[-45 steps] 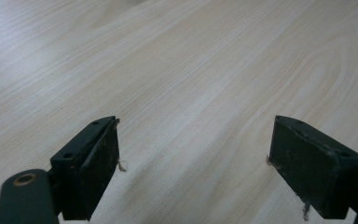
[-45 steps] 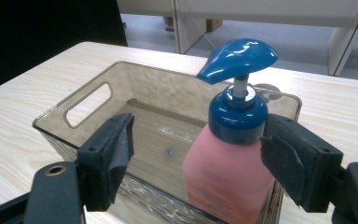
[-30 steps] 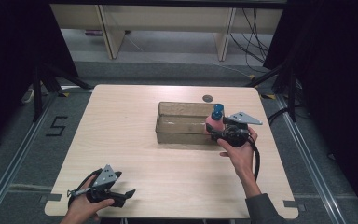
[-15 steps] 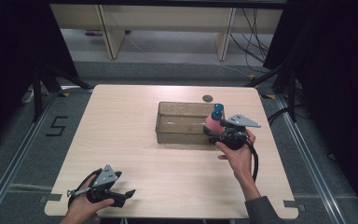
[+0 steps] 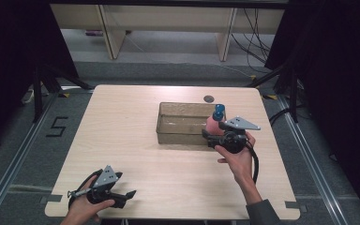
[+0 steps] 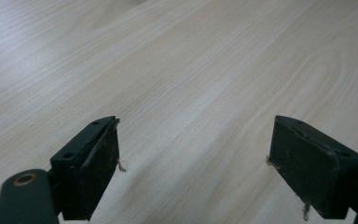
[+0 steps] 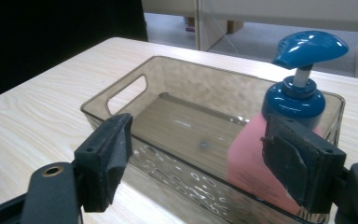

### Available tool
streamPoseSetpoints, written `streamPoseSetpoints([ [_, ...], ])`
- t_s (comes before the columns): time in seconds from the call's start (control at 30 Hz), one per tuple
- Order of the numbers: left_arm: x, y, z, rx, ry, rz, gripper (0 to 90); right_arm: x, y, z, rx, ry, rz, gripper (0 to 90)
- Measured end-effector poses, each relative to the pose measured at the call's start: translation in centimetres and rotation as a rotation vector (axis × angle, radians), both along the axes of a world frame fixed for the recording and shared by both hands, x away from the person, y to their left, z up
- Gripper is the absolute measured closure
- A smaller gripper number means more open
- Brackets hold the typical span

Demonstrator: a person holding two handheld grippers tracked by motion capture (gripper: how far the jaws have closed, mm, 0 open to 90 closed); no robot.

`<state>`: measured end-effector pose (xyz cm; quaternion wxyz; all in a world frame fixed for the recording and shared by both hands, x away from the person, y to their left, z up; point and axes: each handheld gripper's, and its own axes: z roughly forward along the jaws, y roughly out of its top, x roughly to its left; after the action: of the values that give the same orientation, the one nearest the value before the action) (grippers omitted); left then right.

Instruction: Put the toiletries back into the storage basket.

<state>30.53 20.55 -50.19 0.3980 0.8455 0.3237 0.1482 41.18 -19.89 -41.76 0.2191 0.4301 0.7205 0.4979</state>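
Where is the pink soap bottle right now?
The soap bottle stands upright inside the clear bin, at its right end in the high view, just beyond the right gripper.

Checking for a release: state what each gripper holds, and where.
Nothing is held. Right gripper is open beside the soap bottle in the bin; left gripper is open, empty.

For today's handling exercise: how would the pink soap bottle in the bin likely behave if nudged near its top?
The soap bottle stands tall with a pump head, so it may tip. The bin wall beside it should probably catch it.
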Motion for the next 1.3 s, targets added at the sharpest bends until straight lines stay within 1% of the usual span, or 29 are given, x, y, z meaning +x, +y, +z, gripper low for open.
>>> streamPoseSetpoints([
  [0.07,0.0,0.0,0.0,0.002,-0.002,-0.001,15.4,-0.1,0.0,0.0,-0.017,-0.008,0.003,24.9],
  [0.1,0.0,0.0,0.0,0.001,-0.001,-0.001,15.4,-0.2,0.2,0.0,0.001,0.006,0.009,24.8],
  [0.13,0.0,0.0,0.0,0.0,0.0,0.0,15.4,-0.4,0.3,0.0,0.003,0.015,0.005,24.7],
  [0.2,0.0,0.0,0.0,0.0,-0.001,-0.001,15.4,-0.4,0.3,-0.2,-0.004,0.002,0.017,24.2],
  [0.23,0.0,0.0,0.0,-0.001,-0.001,-0.004,15.4,-0.6,0.4,-0.1,-0.01,0.021,0.015,23.6],
  [0.27,0.0,0.0,0.0,-0.002,-0.001,-0.003,15.4,-0.6,0.4,-0.2,-0.013,-0.006,0.023,23.1],
  [0.3,0.0,0.0,0.0,0.003,-0.001,-0.003,15.4,-0.9,0.6,-0.2,-0.011,0.021,0.019,22.4],
  [0.33,0.0,0.0,0.0,0.0,-0.001,0.0,15.4,-0.9,0.6,-0.2,-0.011,0.021,0.019,22.4],
  [0.37,0.0,0.0,0.0,0.001,-0.001,0.0,15.4,-0.9,0.6,-0.3,-0.005,0.013,0.033,21.9],
  [0.4,0.0,0.0,0.0,0.002,-0.001,-0.001,15.4,-0.9,0.5,-0.3,-0.032,-0.019,0.022,21.7],
  [0.43,0.0,0.0,0.0,0.001,-0.001,-0.001,15.4,-1.0,0.7,-0.3,-0.016,0.008,0.031,21.5],
  [0.47,0.0,0.0,0.0,0.0,-0.002,-0.002,15.4,-1.1,0.7,-0.4,-0.01,0.013,0.043,21.1],
  [0.5,0.0,0.0,0.0,-0.001,-0.001,-0.001,15.4,-1.0,0.7,-0.5,-0.023,-0.014,0.048,20.8],
  [0.53,0.0,0.0,0.0,0.0,-0.001,0.001,15.4,-1.2,0.8,-0.5,-0.016,0.003,0.043,20.7],
  [0.6,0.0,0.0,0.0,0.002,-0.002,-0.001,15.4,-1.3,0.8,-0.6,-0.012,0.011,0.045,20.6],
  [0.63,0.0,0.0,0.0,0.001,-0.002,-0.001,15.4,-1.3,0.8,-0.6,-0.027,0.001,0.053,20.4],
  [0.67,0.0,0.0,0.0,0.003,-0.002,-0.001,15.4,-1.5,0.8,-0.6,-0.028,0.013,0.043,20.3],
  [0.7,0.0,0.0,0.0,0.002,-0.002,0.0,15.4,-1.5,0.7,-0.7,-0.039,-0.002,0.045,20.3],
  [0.73,0.0,0.0,0.0,0.002,-0.002,0.0,15.3,-1.7,0.9,-0.7,-0.008,0.033,0.047,20.2],
  [0.77,0.0,0.0,0.0,0.002,-0.002,0.0,15.4,-1.7,0.9,-0.8,-0.019,0.03,0.046,20.1],
  [0.83,0.0,0.0,0.0,0.002,-0.002,0.0,15.4,-1.9,1.0,-0.9,-0.01,0.046,0.056,20.1],
  [0.97,0.0,0.0,0.0,0.005,-0.005,-0.002,15.4,-2.2,1.0,-1.1,-0.021,0.035,0.051,20.0],
  [1.0,0.0,0.0,0.0,0.004,-0.004,-0.001,15.3,-2.2,1.0,-1.3,-0.019,0.024,0.057,19.9],
  [1.03,0.0,0.0,0.0,0.005,-0.004,-0.002,15.3,-2.2,1.1,-1.3,-0.019,0.034,0.065,19.9],
  [1.07,0.0,0.0,0.0,0.004,-0.005,-0.001,15.3,-2.4,1.0,-1.4,-0.039,0.012,0.061,19.9],
  [1.1,0.0,0.0,0.0,0.004,-0.005,-0.001,15.4,-2.4,1.0,-1.4,-0.039,0.012,0.061,19.9],
  [1.13,0.0,0.0,0.0,0.004,-0.004,-0.001,15.4,-2.4,1.1,-1.5,-0.017,0.03,0.076,19.9],
  [1.2,0.0,0.0,0.0,0.004,-0.004,-0.001,15.4,-2.6,1.1,-1.6,-0.027,0.042,0.078,19.8],
  [1.3,0.0,0.0,0.0,0.006,-0.005,-0.002,15.4,-2.8,1.2,-1.7,-0.023,0.031,0.087,19.9],
])
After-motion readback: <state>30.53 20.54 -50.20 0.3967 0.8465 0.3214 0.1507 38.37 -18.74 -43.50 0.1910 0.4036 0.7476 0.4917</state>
